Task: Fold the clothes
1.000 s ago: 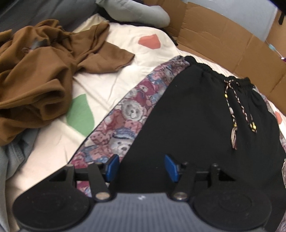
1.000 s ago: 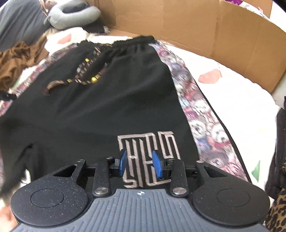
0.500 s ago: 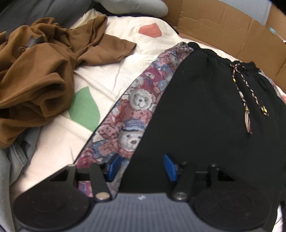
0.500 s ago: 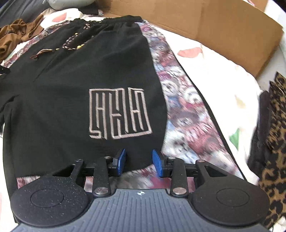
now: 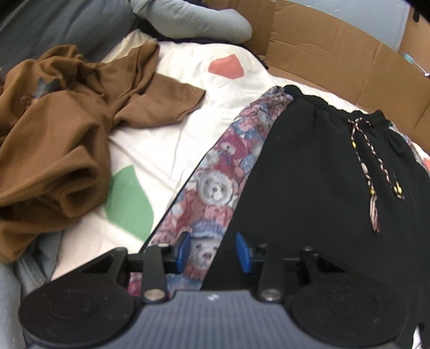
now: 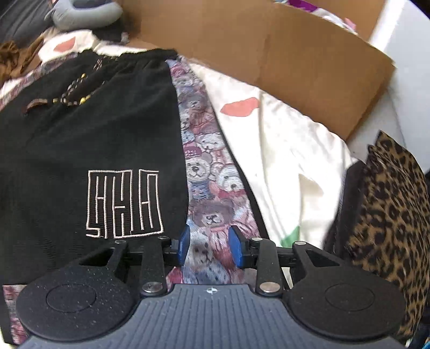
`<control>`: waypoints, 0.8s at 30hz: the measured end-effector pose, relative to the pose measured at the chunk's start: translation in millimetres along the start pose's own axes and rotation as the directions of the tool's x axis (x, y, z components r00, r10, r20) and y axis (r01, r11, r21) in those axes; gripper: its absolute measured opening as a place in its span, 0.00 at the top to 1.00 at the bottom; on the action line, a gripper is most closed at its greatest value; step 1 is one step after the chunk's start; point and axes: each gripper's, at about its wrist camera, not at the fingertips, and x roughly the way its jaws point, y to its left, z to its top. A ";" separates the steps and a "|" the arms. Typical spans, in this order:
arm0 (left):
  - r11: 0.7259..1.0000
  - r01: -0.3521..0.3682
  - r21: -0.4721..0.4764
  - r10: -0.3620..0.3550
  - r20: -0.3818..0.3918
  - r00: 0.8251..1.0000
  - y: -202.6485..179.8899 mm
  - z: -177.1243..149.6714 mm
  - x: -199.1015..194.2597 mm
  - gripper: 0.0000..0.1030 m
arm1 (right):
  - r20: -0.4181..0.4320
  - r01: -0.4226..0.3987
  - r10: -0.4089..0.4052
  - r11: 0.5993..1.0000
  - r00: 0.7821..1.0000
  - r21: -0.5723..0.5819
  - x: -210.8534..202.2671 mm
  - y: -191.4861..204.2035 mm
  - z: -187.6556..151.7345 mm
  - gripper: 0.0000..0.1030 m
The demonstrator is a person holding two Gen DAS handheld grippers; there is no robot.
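Black shorts (image 5: 317, 171) with teddy-bear print side panels (image 5: 223, 171) lie flat on a white bedsheet, waistband far, a beaded drawstring (image 5: 373, 171) on the front. My left gripper (image 5: 213, 252) is open, low over the left bear panel near the hem. In the right wrist view the shorts (image 6: 88, 128) show a white embroidered square logo (image 6: 123, 204). My right gripper (image 6: 209, 244) is open over the right bear panel (image 6: 207, 174) near the hem.
A crumpled brown shirt (image 5: 53, 134) lies left on the sheet (image 5: 166, 139). A grey pillow (image 5: 193, 21) and cardboard walls (image 5: 336, 45) stand behind. A leopard-print garment (image 6: 387, 214) lies at the right. The cardboard (image 6: 263, 45) runs along the far side.
Both grippers moved outward from the black fabric, each now over a bear-print side panel. The left moved left, the right moved right. Both stayed open.
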 end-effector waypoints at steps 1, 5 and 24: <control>1.000 0.002 0.006 -0.002 0.003 1.000 -0.7 2.6 1.6 0.62 | -0.012 0.005 -0.005 1.000 1.000 -0.012 3.3 0.8 -1.1 0.66; 0.999 0.008 0.036 -0.009 0.014 1.000 -2.5 13.8 9.0 0.62 | -0.058 0.025 -0.029 0.998 0.998 -0.062 16.5 3.9 -5.5 0.67; 0.993 -0.049 0.111 0.055 -0.047 0.997 5.3 19.5 25.0 0.73 | -0.141 0.077 -0.079 0.997 0.987 -0.021 -8.4 -29.1 -51.3 0.66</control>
